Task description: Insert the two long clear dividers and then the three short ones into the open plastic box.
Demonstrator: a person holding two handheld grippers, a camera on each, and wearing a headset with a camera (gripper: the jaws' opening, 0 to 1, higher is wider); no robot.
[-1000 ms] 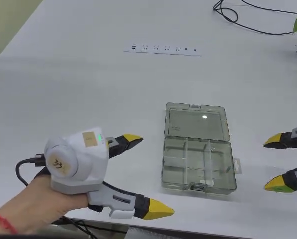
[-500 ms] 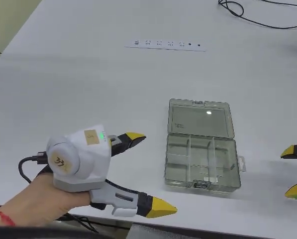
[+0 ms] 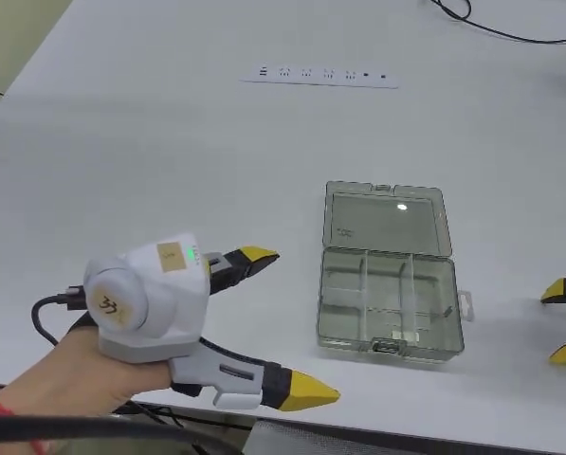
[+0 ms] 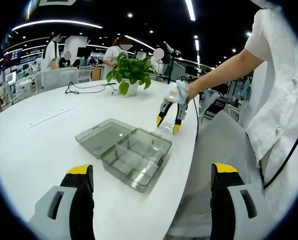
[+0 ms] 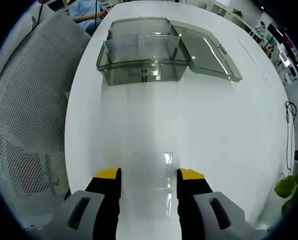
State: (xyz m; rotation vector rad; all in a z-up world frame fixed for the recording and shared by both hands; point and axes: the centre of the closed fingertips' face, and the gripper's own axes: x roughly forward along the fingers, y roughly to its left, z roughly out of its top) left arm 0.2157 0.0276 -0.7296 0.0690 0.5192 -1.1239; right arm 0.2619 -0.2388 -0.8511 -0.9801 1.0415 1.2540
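On white table (image 3: 169, 142), one open box (image 3: 389, 284), left claw (image 3: 294, 324) spread, right claw (image 3: 557, 324) spread around one clear divider (image 5: 152, 165).

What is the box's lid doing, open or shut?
Open. The lid lies tipped back flat on the table behind the box, and you can see straight inside.

Strong, even light falls from overhead, so the white table (image 3: 169, 142) looks bright and nearly washed out. A small glare spot sits on the box lid (image 3: 382, 227), and a soft, short shadow lies along the 6 o'clock edge of the box (image 3: 349, 343). In the left gripper view, ceiling strip lights (image 4: 54, 23) glow against dark at 11 o'clock. Both gripper views bend heavily at the edges. A glint marks the clear divider (image 5: 152, 175).
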